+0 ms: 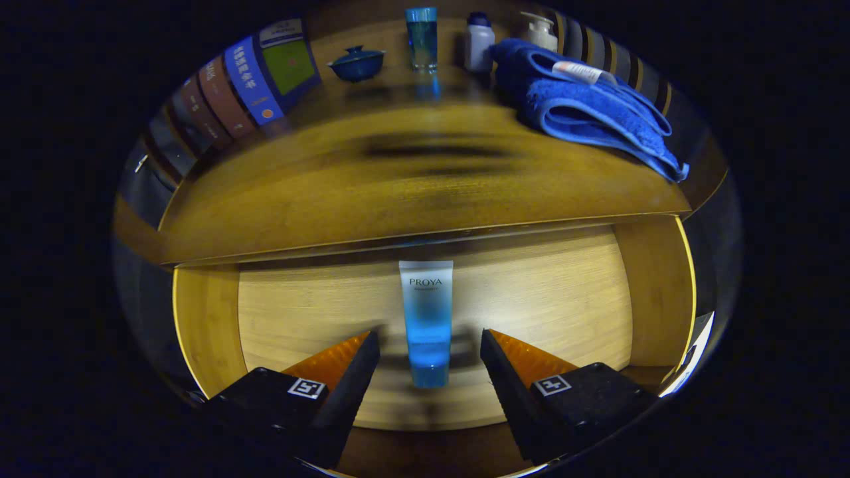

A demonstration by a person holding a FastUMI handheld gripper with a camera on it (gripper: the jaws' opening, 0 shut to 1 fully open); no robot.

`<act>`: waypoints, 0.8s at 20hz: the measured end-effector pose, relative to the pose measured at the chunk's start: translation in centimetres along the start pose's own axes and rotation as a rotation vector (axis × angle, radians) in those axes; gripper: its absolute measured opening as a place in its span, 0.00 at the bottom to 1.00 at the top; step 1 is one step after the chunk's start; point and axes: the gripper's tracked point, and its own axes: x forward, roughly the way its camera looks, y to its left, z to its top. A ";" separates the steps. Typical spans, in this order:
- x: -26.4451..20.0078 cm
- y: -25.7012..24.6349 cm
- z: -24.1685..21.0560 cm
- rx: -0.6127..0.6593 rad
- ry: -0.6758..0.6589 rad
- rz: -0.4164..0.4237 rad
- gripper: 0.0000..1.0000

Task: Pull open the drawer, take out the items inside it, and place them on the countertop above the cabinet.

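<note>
The wooden drawer [571, 299] stands pulled open below the countertop [412, 186]. A blue and white tube [426, 318] lies flat on the drawer floor, cap end toward me. My gripper [430, 340] hangs over the drawer, open, with the tube's lower half in the gap between the two fingers. Neither finger touches the tube; there is space on both sides.
On the countertop lie a folded blue towel [584, 106] at the right, a row of books [246, 86] at the left, and along the back a blue lidded bowl [357, 63], a blue glass [422, 36], a white bottle [479, 43] and a pump bottle [539, 30].
</note>
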 end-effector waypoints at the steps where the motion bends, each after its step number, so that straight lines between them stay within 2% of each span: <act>1: 0.5 -0.2 0.0 -0.003 0.016 -0.016 0.98; 2: 1.1 -0.4 -0.3 -0.005 0.036 -0.028 0.98; 7: 2.7 -0.9 -1.1 -0.012 0.098 -0.059 0.79; 15: 2.8 0.1 -1.2 -0.036 0.106 -0.010 0.49; 16: 2.6 0.3 -1.3 -0.028 0.110 0.001 0.49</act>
